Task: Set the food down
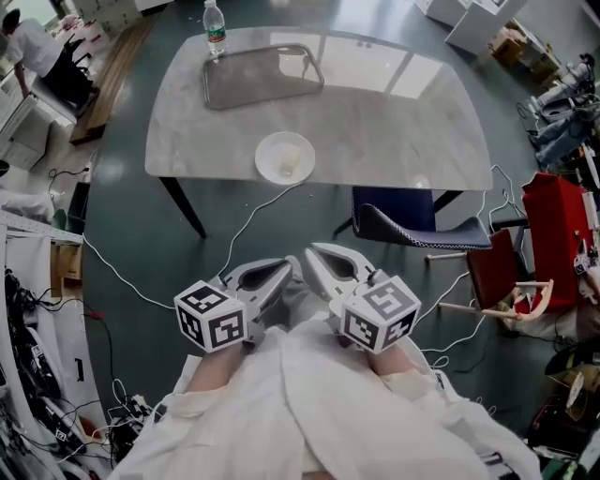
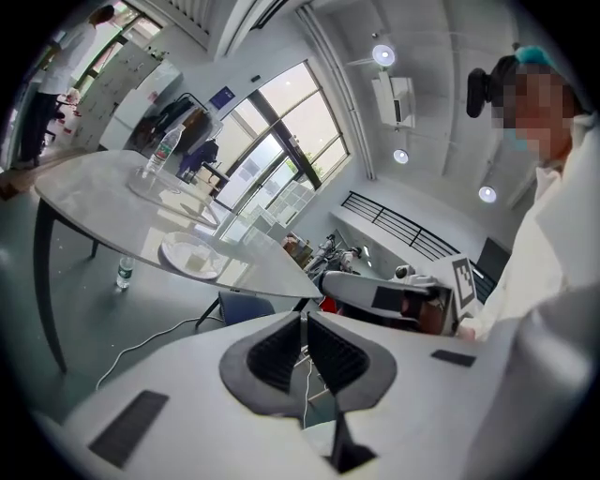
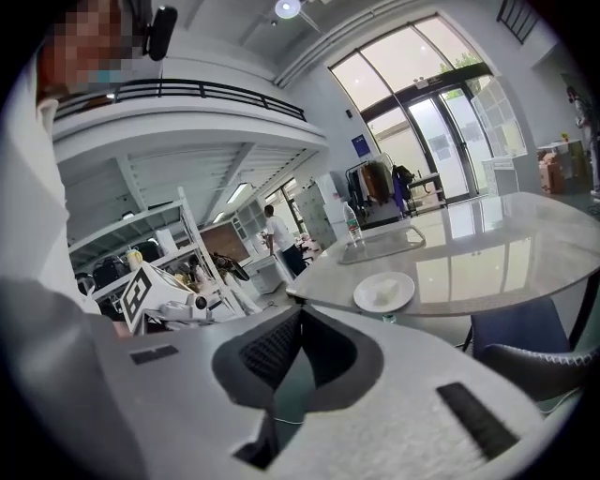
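Close to the person's white coat (image 1: pixel 309 403), the left gripper (image 1: pixel 282 271) and right gripper (image 1: pixel 313 254) are pointing side by side toward the table (image 1: pixel 394 122), each with jaws pressed together on nothing. Beyond them, the food (image 1: pixel 287 167) is lying on a white plate (image 1: pixel 267 150) at the table's near edge. A tray (image 1: pixel 262 80) and a bottle (image 1: pixel 215 28) are sitting farther back.

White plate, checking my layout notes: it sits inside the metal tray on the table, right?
No. The head view shows the white plate on the bare table, near its front edge, apart from the metal tray.
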